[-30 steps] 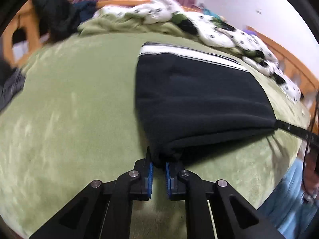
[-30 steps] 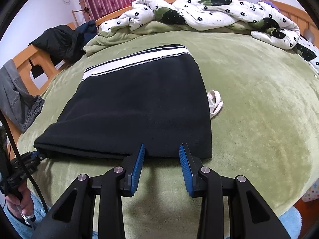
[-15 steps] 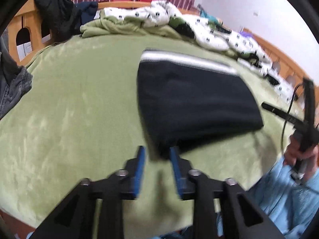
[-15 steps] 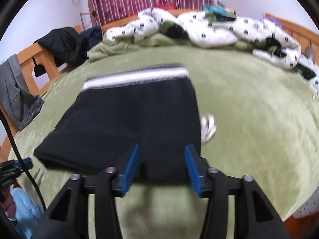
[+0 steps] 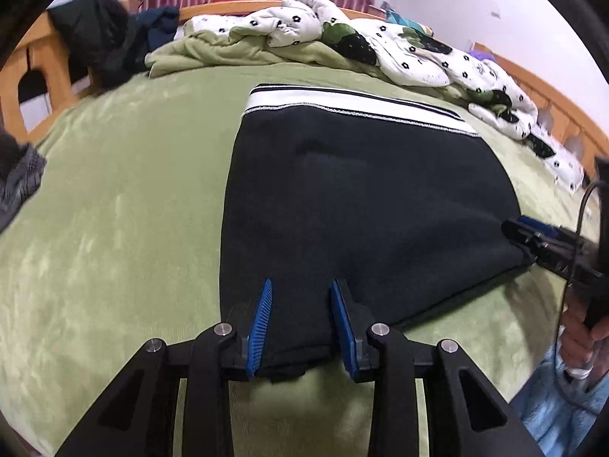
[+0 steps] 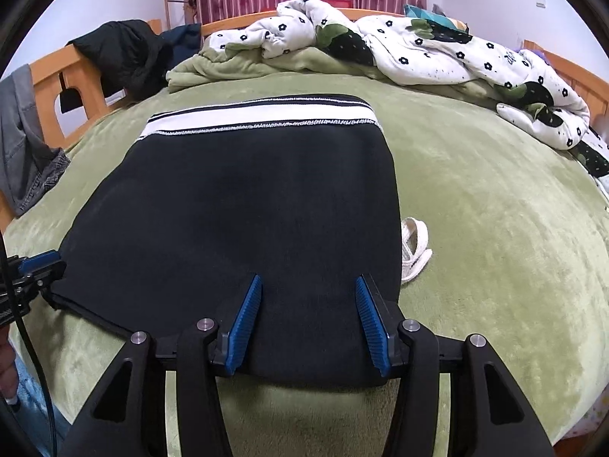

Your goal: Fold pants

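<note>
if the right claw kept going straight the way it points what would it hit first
The right claw is open, already straddling the near edge of the folded black fleece pants. Going straight on, it would likely slide along that fabric towards the white striped waistband; depth is unclear.

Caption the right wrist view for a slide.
Open right gripper straddles the near edge of folded black pants on a green bed.

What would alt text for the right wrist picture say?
Folded black pants with a white waistband lie on a green blanket, the open right gripper straddling their near edge. A rumpled floral quilt lies behind.
</note>
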The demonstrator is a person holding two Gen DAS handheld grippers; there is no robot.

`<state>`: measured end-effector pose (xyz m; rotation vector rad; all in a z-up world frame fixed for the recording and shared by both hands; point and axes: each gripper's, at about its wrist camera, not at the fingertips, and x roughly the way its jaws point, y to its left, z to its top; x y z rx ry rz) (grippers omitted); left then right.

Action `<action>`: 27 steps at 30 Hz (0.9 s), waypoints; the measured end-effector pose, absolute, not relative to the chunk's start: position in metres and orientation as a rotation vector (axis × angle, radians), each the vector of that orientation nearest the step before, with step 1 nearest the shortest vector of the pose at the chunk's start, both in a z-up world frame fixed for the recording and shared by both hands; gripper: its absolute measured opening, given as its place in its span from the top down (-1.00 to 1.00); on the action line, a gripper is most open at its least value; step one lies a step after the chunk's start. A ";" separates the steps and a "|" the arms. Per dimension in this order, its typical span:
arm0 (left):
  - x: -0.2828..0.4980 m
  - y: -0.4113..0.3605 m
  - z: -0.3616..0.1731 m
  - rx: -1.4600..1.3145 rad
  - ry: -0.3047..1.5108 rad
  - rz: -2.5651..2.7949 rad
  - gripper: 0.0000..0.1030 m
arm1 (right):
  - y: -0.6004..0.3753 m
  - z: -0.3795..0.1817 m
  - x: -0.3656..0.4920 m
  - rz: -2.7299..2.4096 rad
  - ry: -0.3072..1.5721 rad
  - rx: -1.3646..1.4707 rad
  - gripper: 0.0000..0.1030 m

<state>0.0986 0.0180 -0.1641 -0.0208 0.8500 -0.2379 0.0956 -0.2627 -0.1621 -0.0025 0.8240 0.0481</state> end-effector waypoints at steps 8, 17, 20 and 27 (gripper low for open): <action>0.106 0.016 -0.156 -0.004 0.872 -0.246 0.40 | -0.263 -0.157 0.094 0.085 0.844 -0.021 0.00; 0.167 -0.005 -0.123 0.004 0.857 -0.214 0.40 | -0.268 -0.121 0.163 0.058 0.781 -0.032 0.00; 0.189 -0.013 -0.115 0.022 0.831 -0.210 0.40 | -0.272 -0.114 0.189 0.052 0.758 -0.043 0.00; 0.237 -0.022 -0.115 0.049 0.832 -0.173 0.40 | -0.279 -0.130 0.245 0.056 0.812 -0.021 0.00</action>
